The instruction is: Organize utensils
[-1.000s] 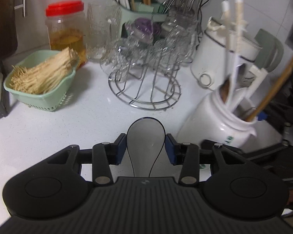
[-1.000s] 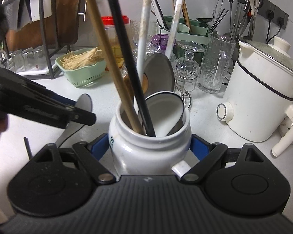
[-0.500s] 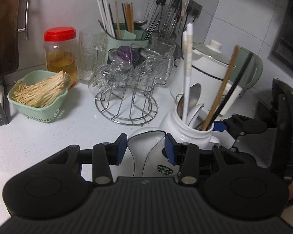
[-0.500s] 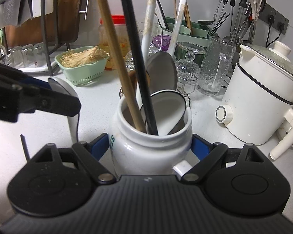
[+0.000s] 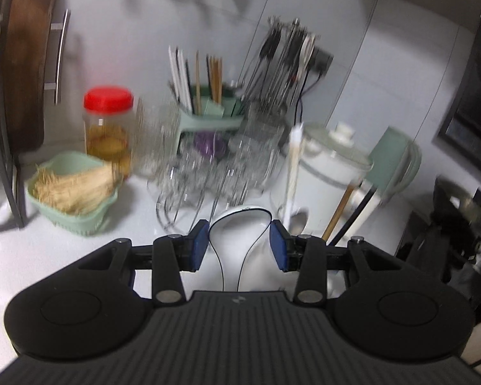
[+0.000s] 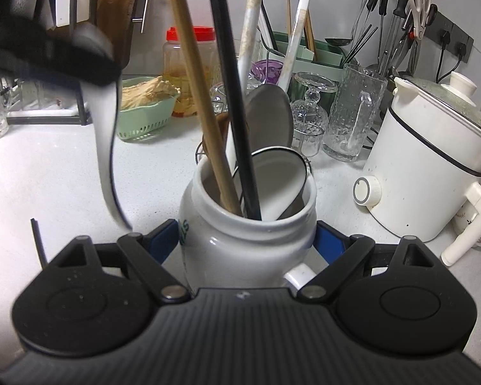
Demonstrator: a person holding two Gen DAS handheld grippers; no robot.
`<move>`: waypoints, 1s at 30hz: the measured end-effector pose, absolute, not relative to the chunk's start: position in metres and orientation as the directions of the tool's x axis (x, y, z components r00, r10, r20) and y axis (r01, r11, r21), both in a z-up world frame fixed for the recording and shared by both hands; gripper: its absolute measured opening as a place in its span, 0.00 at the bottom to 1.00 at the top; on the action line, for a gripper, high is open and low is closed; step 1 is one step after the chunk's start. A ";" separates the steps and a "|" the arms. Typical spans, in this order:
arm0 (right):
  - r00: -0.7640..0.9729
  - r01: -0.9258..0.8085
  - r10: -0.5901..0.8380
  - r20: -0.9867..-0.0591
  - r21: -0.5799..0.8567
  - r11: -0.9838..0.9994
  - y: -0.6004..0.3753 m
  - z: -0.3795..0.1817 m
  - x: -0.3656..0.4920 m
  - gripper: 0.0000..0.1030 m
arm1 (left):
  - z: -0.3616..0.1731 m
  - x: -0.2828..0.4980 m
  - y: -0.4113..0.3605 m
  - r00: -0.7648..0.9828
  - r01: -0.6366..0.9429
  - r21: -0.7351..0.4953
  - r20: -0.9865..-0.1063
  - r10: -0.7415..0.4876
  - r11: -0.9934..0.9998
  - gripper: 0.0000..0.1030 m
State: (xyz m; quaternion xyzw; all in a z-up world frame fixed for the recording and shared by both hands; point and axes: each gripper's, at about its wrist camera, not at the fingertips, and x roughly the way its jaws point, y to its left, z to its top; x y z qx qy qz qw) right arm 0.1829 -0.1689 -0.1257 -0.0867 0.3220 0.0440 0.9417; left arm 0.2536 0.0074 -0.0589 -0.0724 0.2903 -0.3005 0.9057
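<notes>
My left gripper [image 5: 239, 242] is shut on a white spoon with a dark rim [image 5: 237, 237], bowl end forward, lifted above the counter. In the right wrist view the same spoon [image 6: 107, 160] hangs handle down from the left gripper [image 6: 48, 54], just left of the jar. My right gripper [image 6: 247, 240] is shut on a white ceramic jar [image 6: 240, 243] that stands on the counter. The jar holds a wooden stick [image 6: 195, 96], a black stick [image 6: 231, 96], white-handled utensils and spoon bowls [image 6: 267, 118]. The jar's utensils show in the left wrist view [image 5: 291, 173].
A white rice cooker [image 6: 433, 166] stands to the right. Behind are a glass rack [image 5: 208, 173], a glass pitcher [image 6: 352, 115], a green chopstick holder [image 5: 208, 112], a red-lidded jar [image 5: 107, 125], a green basket [image 5: 73, 199] and hanging utensils [image 6: 400, 16]. A dish rack [image 6: 32, 96] is at left.
My left gripper has risen and tilted up with the spoon, carrying it from counter level to above and left of the jar. My right gripper and the jar have stayed put.
</notes>
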 end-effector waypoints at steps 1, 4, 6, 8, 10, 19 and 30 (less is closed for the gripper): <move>0.789 -0.141 0.029 -0.613 -0.135 0.981 -0.168 -0.126 0.183 0.90 | -0.052 0.255 0.007 0.653 0.506 -0.312 -0.470 -0.594 0.804 0.42; 0.791 -0.157 0.041 -0.611 -0.137 0.978 -0.166 -0.126 0.183 0.90 | -0.032 0.257 0.009 0.661 0.514 -0.340 -0.429 -0.616 0.787 0.28; 0.792 -0.172 0.054 -0.608 -0.137 0.975 -0.164 -0.126 0.183 0.90 | -0.024 0.259 0.009 0.669 0.522 -0.348 -0.399 -0.627 0.778 0.27; 0.794 -0.185 0.065 -0.604 -0.138 0.973 -0.162 -0.127 0.183 0.90 | -0.025 0.264 0.005 0.665 0.524 -0.350 -0.401 -0.630 0.776 0.18; 0.794 -0.193 0.073 -0.603 -0.137 0.972 -0.161 -0.127 0.185 0.90 | -0.031 0.271 0.005 0.649 0.511 -0.381 -0.417 -0.636 0.771 0.14; 0.793 -0.184 0.069 -0.605 -0.130 0.974 -0.167 -0.126 0.184 0.89 | -0.077 0.286 0.040 0.645 0.357 -0.417 -0.538 -0.543 0.836 0.13; 0.786 -0.095 -0.002 -0.618 -0.124 0.988 -0.192 -0.125 0.176 0.89 | -0.132 0.309 -0.008 0.487 0.539 -0.274 -0.670 -0.560 0.797 0.14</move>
